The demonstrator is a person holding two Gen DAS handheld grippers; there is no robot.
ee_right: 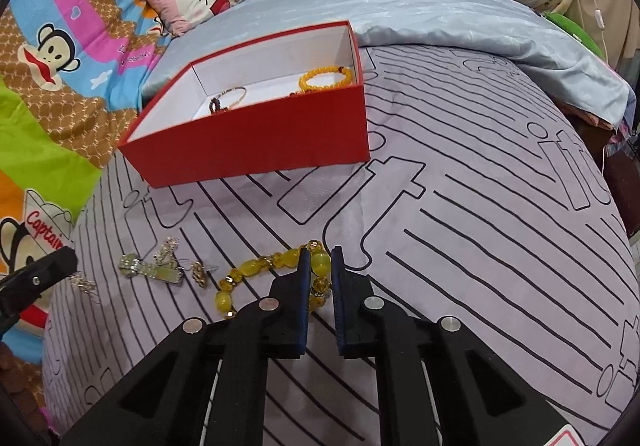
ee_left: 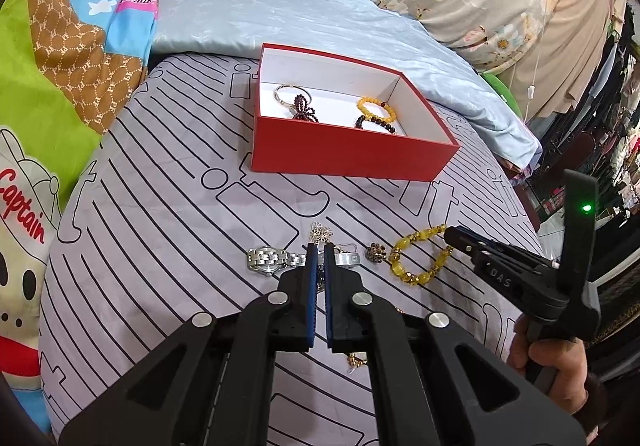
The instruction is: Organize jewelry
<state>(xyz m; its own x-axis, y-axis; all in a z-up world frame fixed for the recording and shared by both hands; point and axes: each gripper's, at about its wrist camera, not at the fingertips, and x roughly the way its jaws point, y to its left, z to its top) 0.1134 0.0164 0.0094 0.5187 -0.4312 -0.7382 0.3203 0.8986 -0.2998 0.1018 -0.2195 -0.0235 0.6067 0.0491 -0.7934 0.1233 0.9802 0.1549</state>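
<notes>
R hand-held gripper [ee_right: 319,254] straddles yellow bead bracelet [ee_right: 256,270] on the bed [ee_right: 480,206], jaws narrowly apart, not yet clamped on the beads. Bracelet looks light, floppy strung loop w/ hard, slick beads; best pinched across one big bead or the strand. Long axis runs roughly L-R. L hand-held gripper [ee_left: 319,246] nearly closed over a thin silver chain [ee_left: 320,232]; can't tell if gripped. Watch [ee_left: 266,259] lies L-R beside it. Red box [ee_left: 352,154] farther back already holds bracelets.
</notes>
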